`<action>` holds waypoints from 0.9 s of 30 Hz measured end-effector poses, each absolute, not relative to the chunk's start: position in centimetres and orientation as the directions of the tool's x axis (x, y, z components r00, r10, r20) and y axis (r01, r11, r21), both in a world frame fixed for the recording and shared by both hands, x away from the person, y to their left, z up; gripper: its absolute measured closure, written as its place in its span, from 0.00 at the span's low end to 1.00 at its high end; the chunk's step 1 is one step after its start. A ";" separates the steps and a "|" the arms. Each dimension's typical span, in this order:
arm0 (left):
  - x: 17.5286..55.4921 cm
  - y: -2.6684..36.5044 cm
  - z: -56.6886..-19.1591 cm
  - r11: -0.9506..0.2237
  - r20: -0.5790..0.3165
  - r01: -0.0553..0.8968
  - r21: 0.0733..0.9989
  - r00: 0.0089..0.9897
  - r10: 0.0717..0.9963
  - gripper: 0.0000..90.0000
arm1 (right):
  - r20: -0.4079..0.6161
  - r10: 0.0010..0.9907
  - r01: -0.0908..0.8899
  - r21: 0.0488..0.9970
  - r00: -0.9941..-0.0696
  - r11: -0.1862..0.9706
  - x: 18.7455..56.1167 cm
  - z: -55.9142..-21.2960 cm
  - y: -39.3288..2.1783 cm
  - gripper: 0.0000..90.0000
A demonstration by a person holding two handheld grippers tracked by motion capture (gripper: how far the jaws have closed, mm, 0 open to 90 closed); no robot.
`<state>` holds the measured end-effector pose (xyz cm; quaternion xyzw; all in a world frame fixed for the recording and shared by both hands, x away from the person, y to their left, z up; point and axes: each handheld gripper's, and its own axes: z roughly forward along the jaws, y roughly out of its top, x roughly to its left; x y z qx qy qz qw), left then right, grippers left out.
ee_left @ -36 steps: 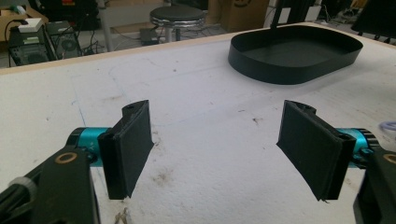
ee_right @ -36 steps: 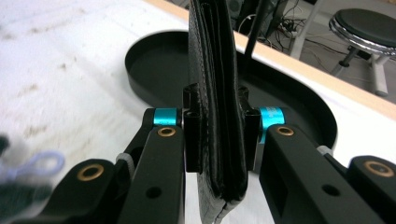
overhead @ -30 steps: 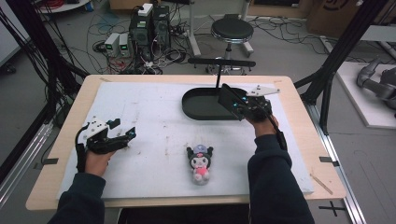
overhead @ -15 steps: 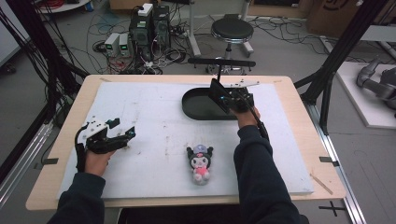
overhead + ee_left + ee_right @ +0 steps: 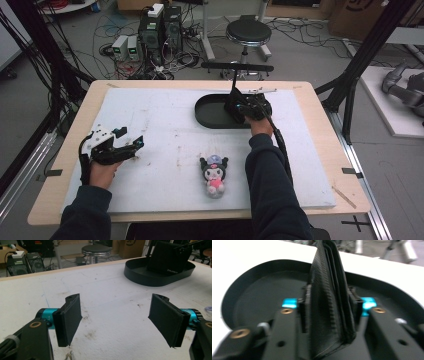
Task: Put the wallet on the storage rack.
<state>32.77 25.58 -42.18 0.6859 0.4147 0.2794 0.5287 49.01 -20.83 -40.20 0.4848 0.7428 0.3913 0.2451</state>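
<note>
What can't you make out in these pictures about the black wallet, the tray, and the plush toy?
- Wallet: right gripper view is blurred, so whether the right gripper's fingers, which have just been opening, press it is unclear.
- Wallet's base: right gripper and hand cover it in the high view.
- Tray: right end cut off in the left gripper view.
- Plush toy: face details too small.

Even, bright overhead light with soft shadows; the right gripper view is blurred and washed-out white.
</note>
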 end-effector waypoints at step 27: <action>32.8 25.5 -42.2 -0.086 -0.069 0.279 0.957 0.502 0.862 0.28 | 0.027 0.899 0.605 0.749 -0.436 0.271 46.5 -38.7 -24.5 0.34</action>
